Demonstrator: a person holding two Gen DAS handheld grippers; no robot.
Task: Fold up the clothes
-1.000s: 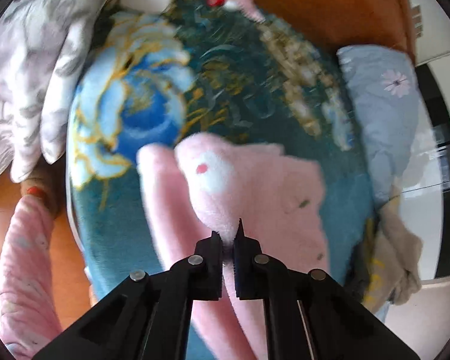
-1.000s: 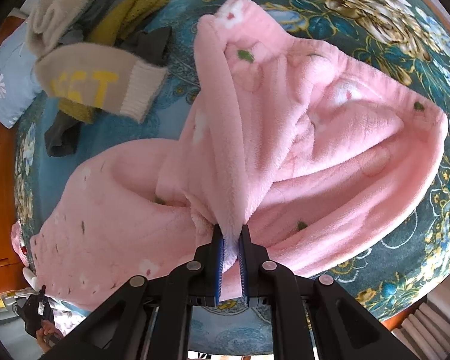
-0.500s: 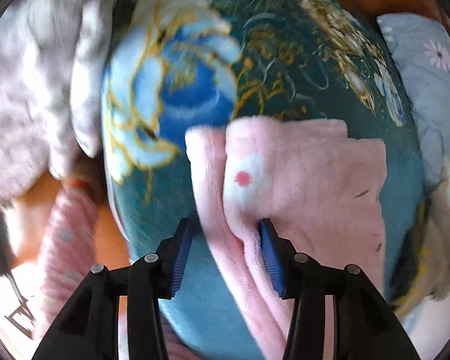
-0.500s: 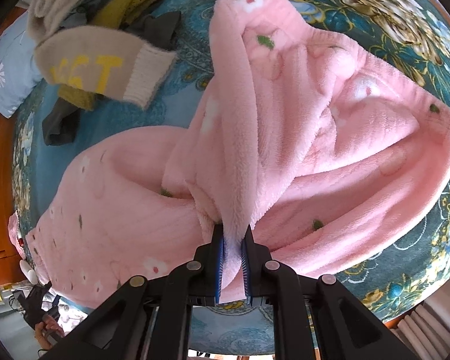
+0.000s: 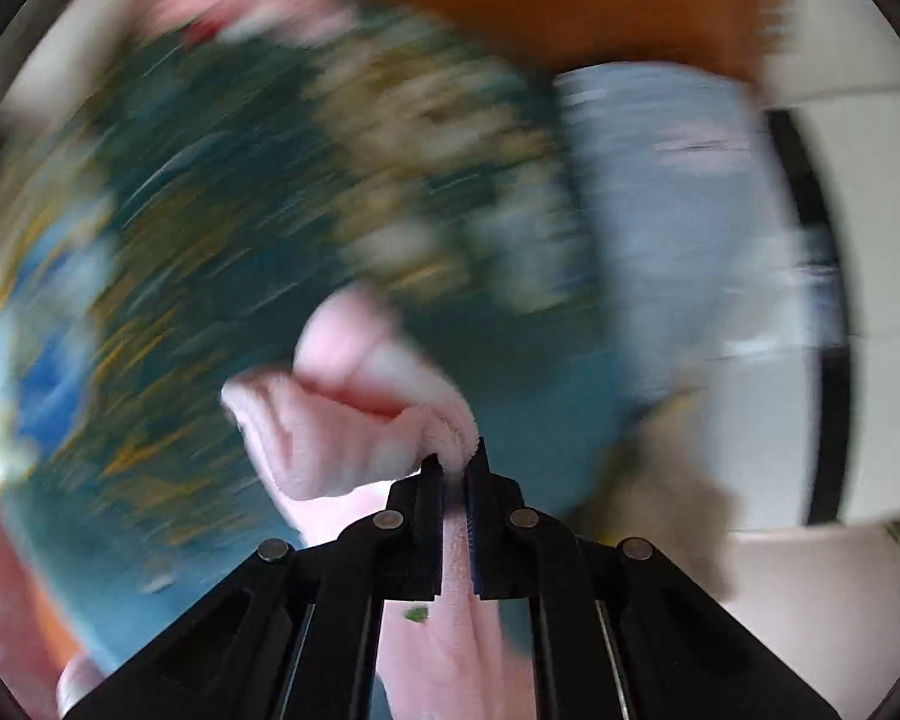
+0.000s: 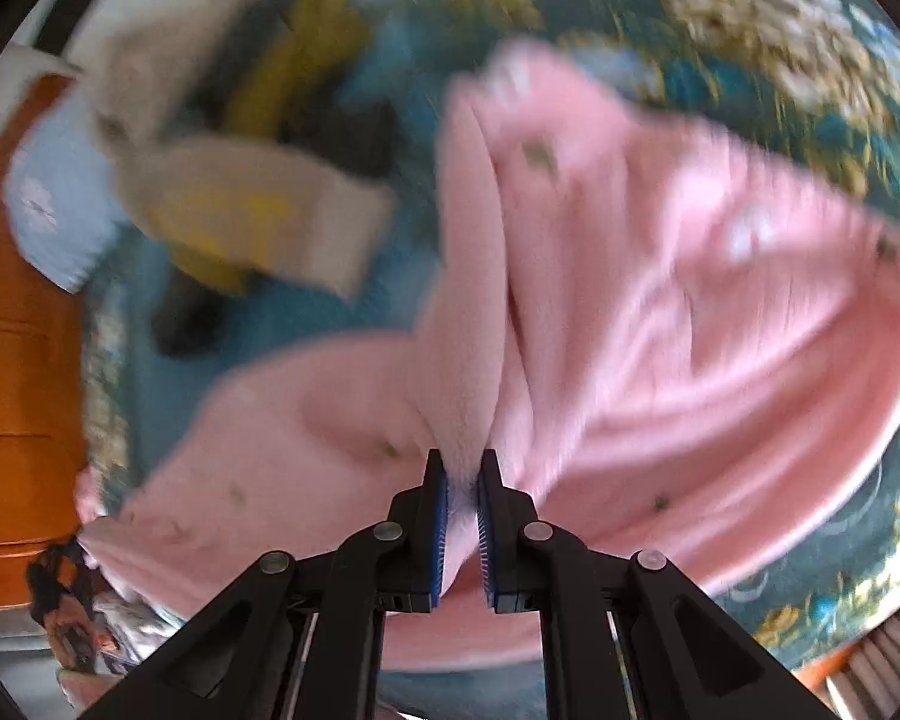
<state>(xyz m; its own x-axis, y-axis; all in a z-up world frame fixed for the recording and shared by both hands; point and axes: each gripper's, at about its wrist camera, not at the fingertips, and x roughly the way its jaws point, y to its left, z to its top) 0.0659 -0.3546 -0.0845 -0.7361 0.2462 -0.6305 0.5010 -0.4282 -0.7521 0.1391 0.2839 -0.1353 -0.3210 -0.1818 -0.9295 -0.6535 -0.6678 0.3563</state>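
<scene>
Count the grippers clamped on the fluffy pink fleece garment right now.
2. The left gripper pinches a bunched fold of the fluffy pink fleece garment; the right gripper pinches a raised ridge of it, lifted off the teal floral blanket.

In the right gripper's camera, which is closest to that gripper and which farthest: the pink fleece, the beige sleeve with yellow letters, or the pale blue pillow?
1. Pink fleece garment: pinched in the right gripper.
2. Beige sleeve: upper left, on the bed.
3. Blue pillow: far left edge, beyond the sleeve.
</scene>
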